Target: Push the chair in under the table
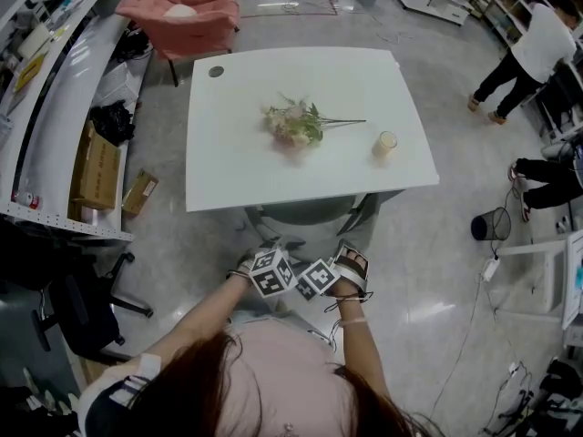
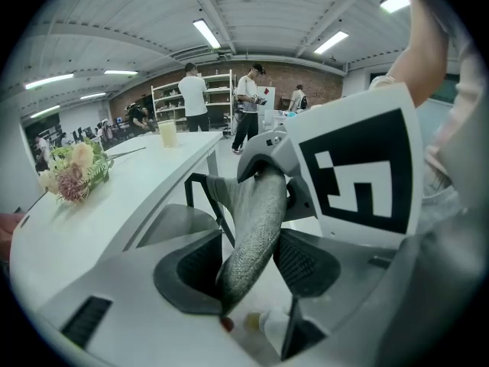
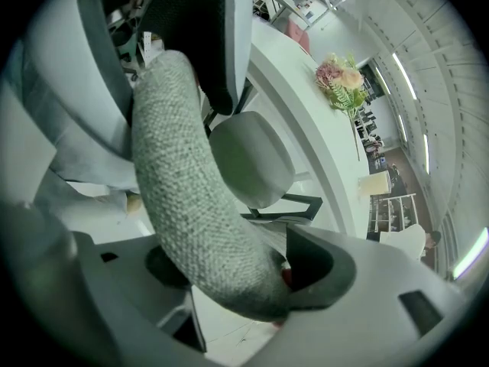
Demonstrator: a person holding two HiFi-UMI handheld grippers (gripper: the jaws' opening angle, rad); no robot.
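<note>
The grey chair (image 1: 308,212) stands at the near edge of the white table (image 1: 228,176), its seat partly beneath the tabletop. Both grippers hold the top of its grey fabric backrest. In the left gripper view my left gripper (image 2: 248,270) is shut on the backrest (image 2: 256,220), with the seat (image 2: 172,220) and table (image 2: 114,197) beyond. My right gripper (image 3: 237,270) is shut on the backrest (image 3: 191,197) too, above the seat (image 3: 252,159). From the head view the left gripper (image 1: 260,251) and right gripper (image 1: 351,255) sit side by side.
Flowers (image 1: 293,123) and a small candle (image 1: 385,142) lie on the table. A pink armchair (image 1: 182,12) stands beyond it. A black office chair (image 1: 82,308) and cardboard boxes (image 1: 98,167) are at the left. A black bin (image 1: 492,224), cables and people (image 1: 533,57) are at the right.
</note>
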